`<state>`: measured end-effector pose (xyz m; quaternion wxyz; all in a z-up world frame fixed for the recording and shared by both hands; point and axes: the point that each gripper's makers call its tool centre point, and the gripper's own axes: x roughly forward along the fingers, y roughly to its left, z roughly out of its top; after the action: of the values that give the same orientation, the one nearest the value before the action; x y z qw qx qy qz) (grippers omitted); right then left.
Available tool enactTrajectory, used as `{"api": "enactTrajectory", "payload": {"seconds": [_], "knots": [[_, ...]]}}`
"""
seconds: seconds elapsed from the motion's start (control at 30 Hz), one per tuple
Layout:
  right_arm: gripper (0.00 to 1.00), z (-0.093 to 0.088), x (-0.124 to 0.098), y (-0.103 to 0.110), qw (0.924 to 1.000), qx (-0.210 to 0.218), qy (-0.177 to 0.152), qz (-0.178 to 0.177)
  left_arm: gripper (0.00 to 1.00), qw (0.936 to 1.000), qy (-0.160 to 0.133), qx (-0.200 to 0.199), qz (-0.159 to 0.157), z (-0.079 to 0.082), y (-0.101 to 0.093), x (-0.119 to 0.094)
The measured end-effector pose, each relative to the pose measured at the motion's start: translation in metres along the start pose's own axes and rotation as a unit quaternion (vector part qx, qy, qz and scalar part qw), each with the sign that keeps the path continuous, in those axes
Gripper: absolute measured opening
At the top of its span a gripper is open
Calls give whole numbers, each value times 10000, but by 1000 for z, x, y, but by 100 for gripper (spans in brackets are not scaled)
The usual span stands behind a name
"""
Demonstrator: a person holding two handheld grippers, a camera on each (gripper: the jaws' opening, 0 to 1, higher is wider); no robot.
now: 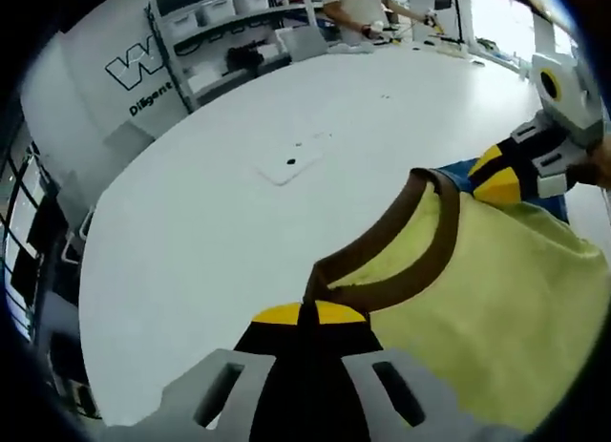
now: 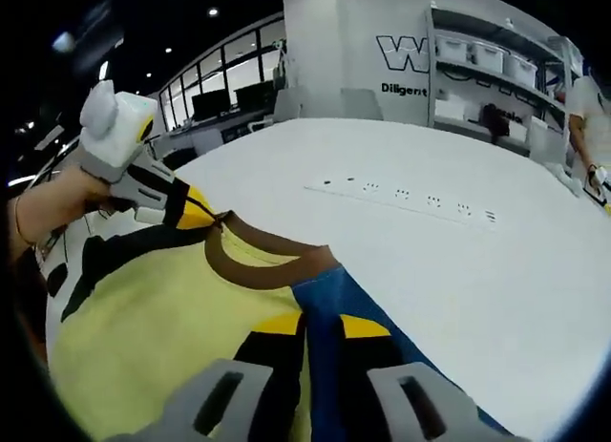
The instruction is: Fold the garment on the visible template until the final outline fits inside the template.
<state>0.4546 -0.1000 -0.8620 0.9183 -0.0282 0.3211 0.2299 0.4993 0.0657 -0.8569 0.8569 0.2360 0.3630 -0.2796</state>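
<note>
In my left gripper view, my left gripper [image 1: 307,320] is pinched closed on the brown collar [image 1: 420,261] of the yellow garment [image 1: 496,318], which is lifted over the white table [image 1: 210,222]. My right gripper [image 1: 496,179] comes in at far right, clamped on the neckline's other side, so the collar stretches between the two tools. In my right gripper view, the right gripper [image 2: 307,329] is closed where blue fabric [image 2: 348,308] meets yellow, and the garment [image 2: 162,318] hangs toward me, neck opening facing away. Shelving [image 2: 492,74] at the far wall carries white bins [image 2: 473,52]; their contents I cannot tell. A power strip [image 2: 410,196] lies on the table
</note>
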Motion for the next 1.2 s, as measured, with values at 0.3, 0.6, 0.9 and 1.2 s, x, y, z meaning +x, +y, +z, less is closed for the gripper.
{"api": "enactTrajectory", "payload": {"seconds": [0.3,0.6,0.9,1.2], "knots": [[32,19,-17,-8,9988,321,-349,97,18,9994,-113,-315,28,6,2,-13],[61,24,-53,-13,9988,284,-388,79,54,9919,-781,-957,-301,28,-21,-52],[76,18,-103,-24,9988,262,-400,93,91,9859,-1130,-1220,-205,21,-41,-107],[82,6,-134,-25,9992,109,-379,39,99,9782,-1458,-1442,-331,14,-62,-145]]}}
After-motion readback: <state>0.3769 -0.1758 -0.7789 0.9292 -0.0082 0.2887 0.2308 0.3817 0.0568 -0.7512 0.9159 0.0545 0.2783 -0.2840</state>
